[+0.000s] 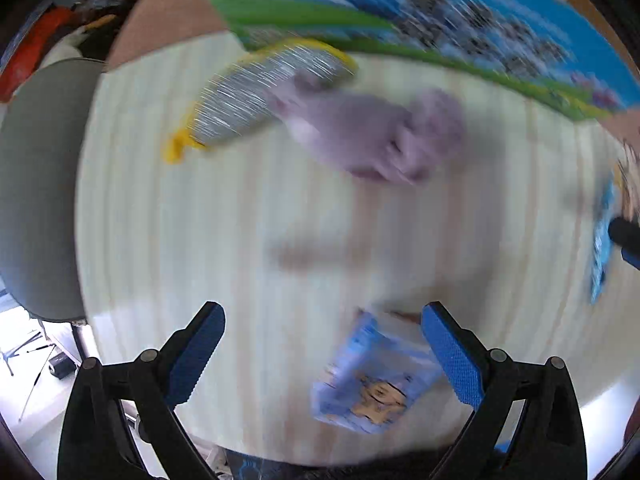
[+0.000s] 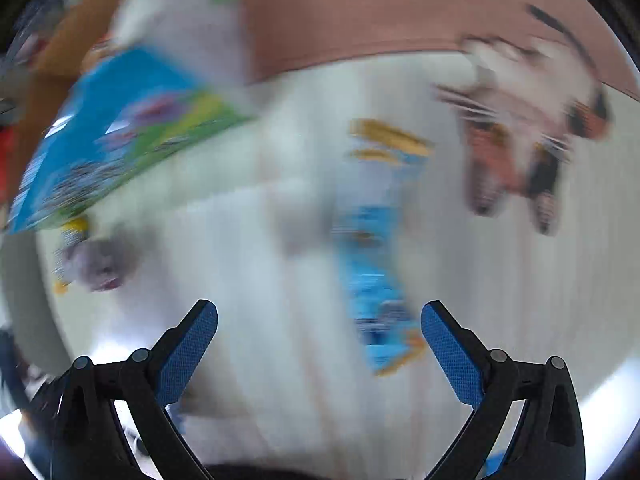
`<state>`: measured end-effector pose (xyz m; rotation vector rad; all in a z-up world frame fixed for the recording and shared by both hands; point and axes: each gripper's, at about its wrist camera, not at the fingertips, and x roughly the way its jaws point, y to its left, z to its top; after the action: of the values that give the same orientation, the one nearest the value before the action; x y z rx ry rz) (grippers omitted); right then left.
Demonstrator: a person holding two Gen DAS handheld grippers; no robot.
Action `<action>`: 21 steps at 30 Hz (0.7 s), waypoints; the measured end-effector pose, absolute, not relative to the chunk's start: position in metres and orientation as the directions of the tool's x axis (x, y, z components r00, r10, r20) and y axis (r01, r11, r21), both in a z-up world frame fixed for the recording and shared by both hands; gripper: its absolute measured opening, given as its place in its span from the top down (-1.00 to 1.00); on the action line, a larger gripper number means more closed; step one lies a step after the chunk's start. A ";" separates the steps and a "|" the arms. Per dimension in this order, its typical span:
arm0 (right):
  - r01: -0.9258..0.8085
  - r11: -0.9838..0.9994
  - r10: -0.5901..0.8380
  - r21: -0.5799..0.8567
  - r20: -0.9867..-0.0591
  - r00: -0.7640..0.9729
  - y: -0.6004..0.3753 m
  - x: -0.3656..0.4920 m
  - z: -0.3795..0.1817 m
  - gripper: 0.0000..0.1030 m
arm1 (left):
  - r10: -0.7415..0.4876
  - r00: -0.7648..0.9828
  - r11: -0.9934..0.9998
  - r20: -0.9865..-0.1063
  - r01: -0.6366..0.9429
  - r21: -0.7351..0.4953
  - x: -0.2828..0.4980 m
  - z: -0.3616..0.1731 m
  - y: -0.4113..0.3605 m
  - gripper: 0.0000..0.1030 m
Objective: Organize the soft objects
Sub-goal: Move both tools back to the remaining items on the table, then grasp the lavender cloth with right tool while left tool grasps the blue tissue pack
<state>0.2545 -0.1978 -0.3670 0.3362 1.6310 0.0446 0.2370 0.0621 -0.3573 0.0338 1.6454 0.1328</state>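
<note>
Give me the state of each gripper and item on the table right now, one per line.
Left gripper: open, holding nothing.
Right gripper: open, holding nothing.
Purple plush: lying on the table, touching the mesh pouch.
Mesh pouch: lying flat, free.
Small blue packet: flat on the table below the left gripper, not gripped.
Long blue packet: flat on the table, ahead of the right gripper.
Cat plush: lying on the table, untouched.
Blue box: at the far edge; open or shut unclear.

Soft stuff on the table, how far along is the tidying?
Nothing looks sorted yet. The purple plush lies against the yellow-edged pouch, the small blue packet lies loose, and the white and orange plush sits apart. Left gripper and right gripper are both open and empty, so all the picking up remains. The frames are blurred.
</note>
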 end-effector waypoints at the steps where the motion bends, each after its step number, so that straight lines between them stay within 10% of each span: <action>1: 0.140 0.956 0.264 0.256 -0.964 -0.039 -0.182 0.257 -0.363 -1.00 | 0.118 -0.061 0.991 -0.991 -0.063 0.122 0.240 -0.354 0.068 -0.96; 9: -0.552 0.826 0.182 0.114 -0.981 0.071 -0.005 0.271 -0.335 -1.00 | 0.240 -0.022 0.965 -0.971 -0.100 0.241 0.236 -0.342 0.123 -0.95; 17: -0.742 0.666 0.050 0.073 -0.997 -0.052 0.075 0.281 -0.388 -0.76 | 0.261 -0.064 0.951 -0.963 -0.155 0.268 0.231 -0.343 0.166 -0.96; 19: -0.742 0.667 0.010 0.070 -0.996 -0.086 0.077 0.276 -0.403 -0.56 | 0.260 -0.052 0.954 -0.964 -0.143 0.265 0.229 -0.342 0.167 -0.96; 21: -0.714 0.698 -0.037 0.051 -0.994 -0.107 0.068 0.272 -0.413 0.13 | 0.240 -0.045 0.963 -0.970 -0.119 0.244 0.230 -0.342 0.165 -0.96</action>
<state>0.2724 0.0685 -0.4127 -0.6281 1.5942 0.6400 0.2297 0.1653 -0.3417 0.0950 1.5899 0.2911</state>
